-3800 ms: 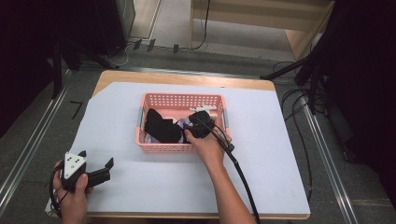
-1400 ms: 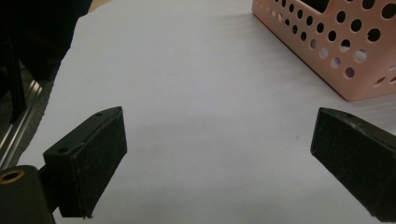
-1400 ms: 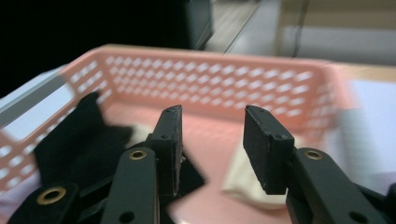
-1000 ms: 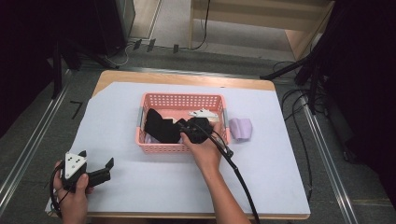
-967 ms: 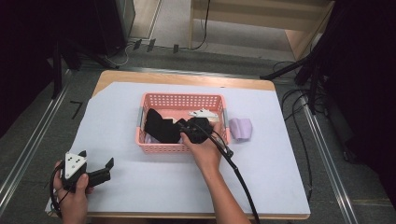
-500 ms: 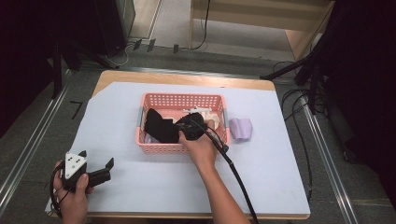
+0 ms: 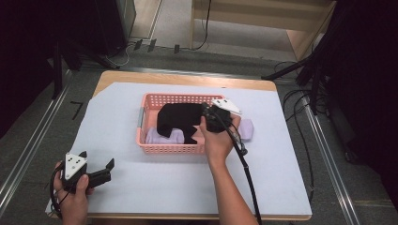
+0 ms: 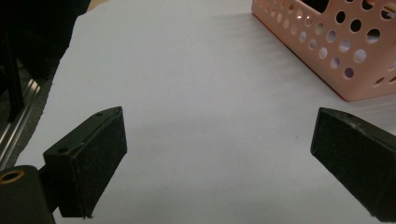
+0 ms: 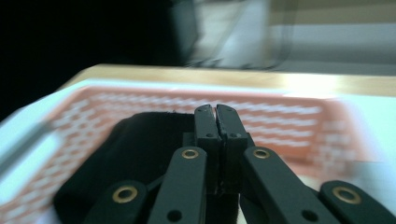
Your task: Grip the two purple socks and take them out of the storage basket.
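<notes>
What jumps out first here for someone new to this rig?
The pink basket at the table's middle, with a black cloth draped over its contents and a lilac cloth peeking out beneath. The right gripper sits at the basket's right end, its jaws pressed together on the black cloth. The left gripper rests wide open at the near left corner of the white sheet.

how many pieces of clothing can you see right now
3: a black garment in the pink basket, a lilac piece under it, another lilac piece right of the basket. More may be hidden.
</notes>
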`<control>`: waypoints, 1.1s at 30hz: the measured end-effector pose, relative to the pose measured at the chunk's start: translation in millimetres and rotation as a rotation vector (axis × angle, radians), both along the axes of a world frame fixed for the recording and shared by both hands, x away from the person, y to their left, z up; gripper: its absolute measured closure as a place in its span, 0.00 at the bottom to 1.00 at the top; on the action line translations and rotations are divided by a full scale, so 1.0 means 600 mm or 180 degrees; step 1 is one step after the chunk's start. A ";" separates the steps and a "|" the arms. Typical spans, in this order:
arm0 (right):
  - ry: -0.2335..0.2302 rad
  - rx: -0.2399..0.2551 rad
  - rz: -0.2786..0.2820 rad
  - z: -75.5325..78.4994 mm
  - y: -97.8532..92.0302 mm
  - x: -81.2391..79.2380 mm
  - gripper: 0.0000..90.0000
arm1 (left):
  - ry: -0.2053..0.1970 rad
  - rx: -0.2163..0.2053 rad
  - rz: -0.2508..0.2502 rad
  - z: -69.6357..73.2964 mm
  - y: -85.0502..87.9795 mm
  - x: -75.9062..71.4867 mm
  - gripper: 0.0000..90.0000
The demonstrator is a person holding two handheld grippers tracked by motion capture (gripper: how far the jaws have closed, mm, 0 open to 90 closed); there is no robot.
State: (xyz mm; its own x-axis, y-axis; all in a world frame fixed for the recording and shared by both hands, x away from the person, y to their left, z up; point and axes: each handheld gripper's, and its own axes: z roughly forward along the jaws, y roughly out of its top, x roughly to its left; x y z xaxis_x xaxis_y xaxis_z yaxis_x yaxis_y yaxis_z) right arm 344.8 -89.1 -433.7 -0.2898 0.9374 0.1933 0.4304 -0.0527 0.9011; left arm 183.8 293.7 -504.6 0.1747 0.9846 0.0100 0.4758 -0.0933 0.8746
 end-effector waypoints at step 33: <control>0.1587 -0.0413 0.0922 -0.060 0.111 0.012 0.97 | -0.0001 0.0010 0.0003 0.000 0.000 0.000 0.05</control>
